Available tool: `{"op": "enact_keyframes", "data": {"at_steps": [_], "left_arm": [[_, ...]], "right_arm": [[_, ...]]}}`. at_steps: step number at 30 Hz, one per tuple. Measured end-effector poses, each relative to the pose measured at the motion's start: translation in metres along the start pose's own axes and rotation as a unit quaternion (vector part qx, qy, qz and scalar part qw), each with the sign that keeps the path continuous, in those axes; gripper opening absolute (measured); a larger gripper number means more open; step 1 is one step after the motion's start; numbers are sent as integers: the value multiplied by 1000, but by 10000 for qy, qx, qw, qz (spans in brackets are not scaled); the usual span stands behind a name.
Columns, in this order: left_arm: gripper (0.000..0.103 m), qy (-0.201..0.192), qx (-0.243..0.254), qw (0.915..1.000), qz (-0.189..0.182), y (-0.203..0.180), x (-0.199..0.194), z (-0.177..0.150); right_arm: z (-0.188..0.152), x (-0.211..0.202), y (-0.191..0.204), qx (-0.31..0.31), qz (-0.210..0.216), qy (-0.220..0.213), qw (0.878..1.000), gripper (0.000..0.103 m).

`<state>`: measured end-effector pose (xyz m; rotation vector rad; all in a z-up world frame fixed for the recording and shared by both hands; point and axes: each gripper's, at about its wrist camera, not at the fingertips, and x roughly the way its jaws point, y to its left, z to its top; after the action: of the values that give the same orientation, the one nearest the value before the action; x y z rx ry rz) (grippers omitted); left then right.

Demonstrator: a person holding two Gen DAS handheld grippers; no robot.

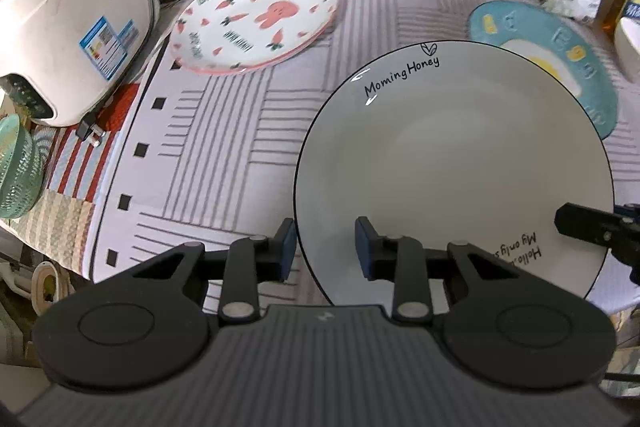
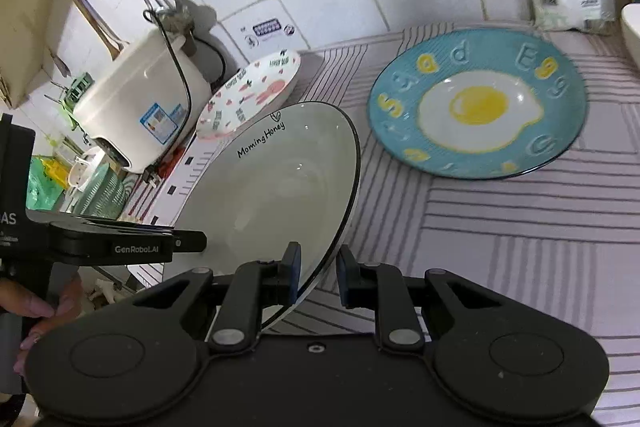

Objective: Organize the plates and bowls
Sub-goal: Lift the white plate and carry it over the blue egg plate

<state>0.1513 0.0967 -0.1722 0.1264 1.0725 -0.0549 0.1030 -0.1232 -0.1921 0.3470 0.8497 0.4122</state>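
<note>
Nearest thing on my left wrist feed is the left gripper [image 1: 325,247], blue pads straddling the near rim of the white round ceramic plate with the thin black edge and "Morning Honey" lettering [image 1: 452,163]. One finger sits outside the rim and one over the plate face, with a visible gap at the pads, so I honestly can't tell if it's pinching or just sitting around the edge.

Right wrist feed is the useful one here: the right gripper [image 2: 318,273] has that same plate [image 2: 272,187] between its fingers at the near rim, left pad touching the plate, right pad looking slightly off it. From this side the plate is clearly tilted and up off the striped grey-and-white tablecloth [image 2: 500,247], which the left view doesn't really give away. The right feed also shows the left gripper's body from the side, plus a hand [image 2: 44,311] on its handle at the bottom left. The left feed only catches a black fingertip of the right gripper at the plate's right edge.

Further back, the teal round plate with the fried-egg design [image 2: 478,105] lies flat on the cloth, fully visible from the right and half hidden behind the white plate from the left. At the back left, the white plate with pink rabbit and carrot prints [image 1: 256,17] sits beside the cream rice cooker [image 1: 76,19]. Only the left feed shows the green ribbed bowl [image 1: 18,171] clearly, at the far left edge.
</note>
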Motion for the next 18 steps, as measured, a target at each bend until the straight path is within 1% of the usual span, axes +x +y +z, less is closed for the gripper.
{"op": "enact_keyframes", "data": {"at_steps": [5, 6, 7, 8, 9, 10, 11, 12, 13, 14, 15, 17, 18], "left_arm": [[28, -169, 87, 9998, -71, -25, -8, 13], [22, -208, 118, 9997, -90, -32, -9, 16], [9, -278, 152, 9992, -262, -37, -10, 19], [5, -338, 165, 9978, -545, -44, -13, 22], [5, -365, 247, 9971, -620, -56, -16, 26], [5, -388, 392, 9977, -403, -73, -16, 31], [5, -415, 410, 9972, -474, -86, -13, 35], [4, -319, 416, 9974, -497, -96, -5, 39], [4, -364, 414, 9975, -438, -103, 0, 40], [4, -367, 380, 9978, -401, -106, 5, 42], [4, -417, 368, 9976, -404, -108, 7, 42], [4, -536, 417, 9971, -335, -104, 6, 44], [4, -551, 348, 9974, -301, -98, 5, 45]], "right_arm": [[6, -17, -25, 112, 16, -132, 9998, 23], [7, -20, -30, 142, 29, -164, 9998, 23], [9, -23, -35, 158, 40, -196, 9997, 23], [11, -25, -39, 151, 56, -227, 9996, 23], [14, -27, -42, 134, 162, -256, 9995, 23], [16, -28, -43, 91, 251, -271, 9993, 24], [19, -27, -41, -28, 165, -301, 9994, 22], [23, -23, -42, 2, 245, -277, 9993, 21], [25, -20, -44, 51, 231, -316, 9992, 18], [27, -15, -46, 4, 166, -322, 9993, 14], [31, -8, -46, -147, 96, -267, 9995, 13], [35, -4, -49, -180, 204, -250, 9993, 12], [38, -3, -48, -213, 226, -222, 9993, 12]]}}
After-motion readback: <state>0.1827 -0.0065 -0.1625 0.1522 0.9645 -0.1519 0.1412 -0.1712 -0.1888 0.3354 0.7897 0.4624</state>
